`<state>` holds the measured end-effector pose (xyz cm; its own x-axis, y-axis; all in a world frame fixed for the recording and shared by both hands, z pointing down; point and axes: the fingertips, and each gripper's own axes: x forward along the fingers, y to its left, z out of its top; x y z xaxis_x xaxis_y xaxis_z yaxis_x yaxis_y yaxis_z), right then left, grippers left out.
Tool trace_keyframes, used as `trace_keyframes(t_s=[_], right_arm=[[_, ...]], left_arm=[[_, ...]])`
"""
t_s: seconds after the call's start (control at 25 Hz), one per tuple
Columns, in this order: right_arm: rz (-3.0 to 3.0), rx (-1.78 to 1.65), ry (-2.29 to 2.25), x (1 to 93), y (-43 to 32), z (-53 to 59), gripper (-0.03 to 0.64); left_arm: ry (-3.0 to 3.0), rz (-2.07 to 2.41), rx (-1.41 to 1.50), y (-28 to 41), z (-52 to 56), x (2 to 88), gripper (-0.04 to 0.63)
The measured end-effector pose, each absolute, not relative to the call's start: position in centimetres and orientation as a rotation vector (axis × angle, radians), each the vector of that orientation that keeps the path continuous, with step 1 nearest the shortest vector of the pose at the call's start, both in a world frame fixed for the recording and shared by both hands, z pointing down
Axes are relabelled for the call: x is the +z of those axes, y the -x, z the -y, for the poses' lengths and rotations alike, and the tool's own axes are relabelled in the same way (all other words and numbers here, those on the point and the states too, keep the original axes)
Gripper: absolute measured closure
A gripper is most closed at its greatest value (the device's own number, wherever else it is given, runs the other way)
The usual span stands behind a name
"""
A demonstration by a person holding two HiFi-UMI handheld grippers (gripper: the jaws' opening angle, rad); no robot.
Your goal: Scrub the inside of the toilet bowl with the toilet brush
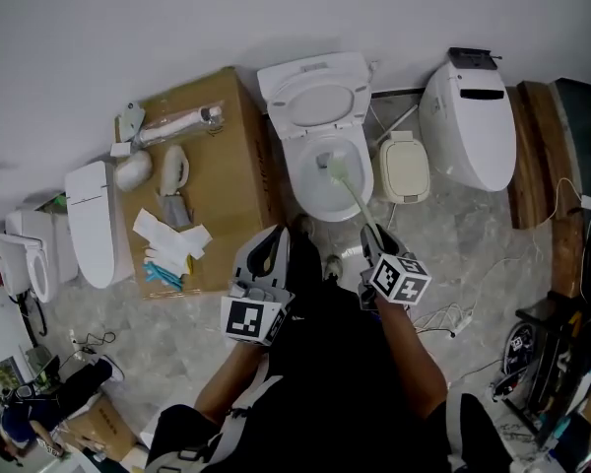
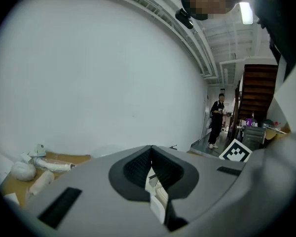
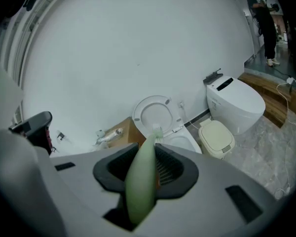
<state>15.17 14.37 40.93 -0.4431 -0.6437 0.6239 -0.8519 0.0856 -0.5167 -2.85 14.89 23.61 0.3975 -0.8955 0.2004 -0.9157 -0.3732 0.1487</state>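
The white toilet (image 1: 318, 106) stands against the wall with its seat raised, and its bowl (image 1: 315, 193) is open below. A pale green toilet brush reaches into it, its bristle head (image 1: 334, 166) inside the bowl near the back. The handle (image 1: 360, 205) slants back to my right gripper (image 1: 376, 240), which is shut on it. In the right gripper view the handle (image 3: 142, 191) runs between the jaws toward the brush head (image 3: 158, 130) and the bowl (image 3: 186, 142). My left gripper (image 1: 267, 252) hovers left of the bowl, shut and holding nothing, its jaws (image 2: 150, 171) pointing at the wall.
A cardboard sheet (image 1: 231, 175) with loose fittings lies left of the toilet. A small beige bin (image 1: 404, 168) and a second white toilet (image 1: 470, 126) stand to the right. Cables (image 1: 455, 318) trail on the marble floor. A person (image 2: 217, 122) stands far off near stairs (image 2: 259, 90).
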Motion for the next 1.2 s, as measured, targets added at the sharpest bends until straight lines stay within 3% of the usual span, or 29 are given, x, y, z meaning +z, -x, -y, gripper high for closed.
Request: trace_keyframes(t_s=[0.56,1.2], right_arm=[[1.655,1.872,-1.597,58.9,-7.3,-4.1,0.504],[1.173,2.246,-1.899,75.6,-4.4,2.5,0.505]], left_arm=[[-2.384,1.572,0.182,7.6,-0.7,29.4,0.586],[-2.307,1.514,0.181,9.8,2.7,37.5,0.586]])
